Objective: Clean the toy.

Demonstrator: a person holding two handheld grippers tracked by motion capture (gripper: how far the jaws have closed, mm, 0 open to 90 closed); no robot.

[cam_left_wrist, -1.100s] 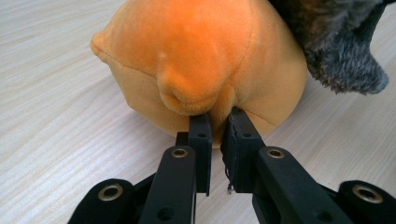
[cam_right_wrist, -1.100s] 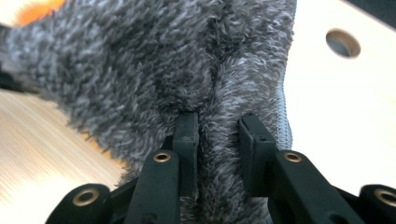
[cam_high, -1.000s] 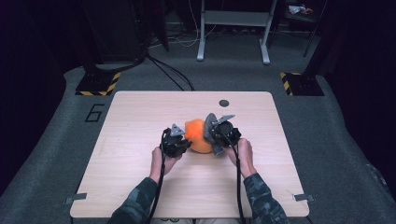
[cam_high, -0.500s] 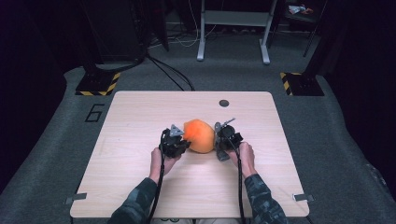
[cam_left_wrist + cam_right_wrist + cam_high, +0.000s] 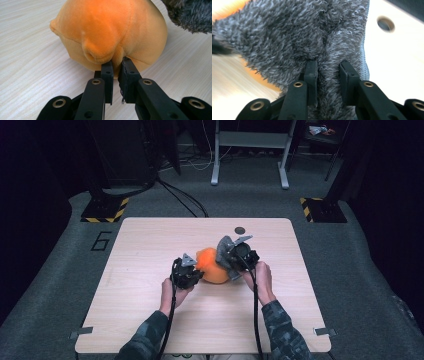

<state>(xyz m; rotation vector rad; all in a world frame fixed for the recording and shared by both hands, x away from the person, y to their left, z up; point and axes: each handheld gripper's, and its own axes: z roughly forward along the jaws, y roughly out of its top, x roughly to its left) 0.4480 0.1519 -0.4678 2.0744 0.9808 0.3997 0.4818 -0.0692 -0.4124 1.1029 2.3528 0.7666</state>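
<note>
An orange plush toy [image 5: 211,269] lies at the middle of the wooden table [image 5: 150,235]. My left gripper [image 5: 198,271] is at its left side, shut on a fold of the orange plush [image 5: 110,27]; in the left gripper view the gripper's [image 5: 115,65] pads pinch that fold low down. A grey fuzzy cloth [image 5: 225,251] hangs over the toy's right side. My right gripper [image 5: 234,264] is shut on this grey cloth [image 5: 294,30], and a ridge of fur sits between the right gripper's [image 5: 328,65] jaws. A corner of the grey cloth [image 5: 190,12] shows at upper right.
A small dark round hole [image 5: 240,230] sits in the tabletop near the far edge, also as a hole [image 5: 386,23] beyond the cloth. Yellow-and-black striped bases [image 5: 105,210] and a metal stand [image 5: 250,155] are on the floor behind the table.
The right gripper dipped beside the toy, then rose again with the grey cloth, lifting it up over the toy's right side. The left gripper stayed on the orange plush.
</note>
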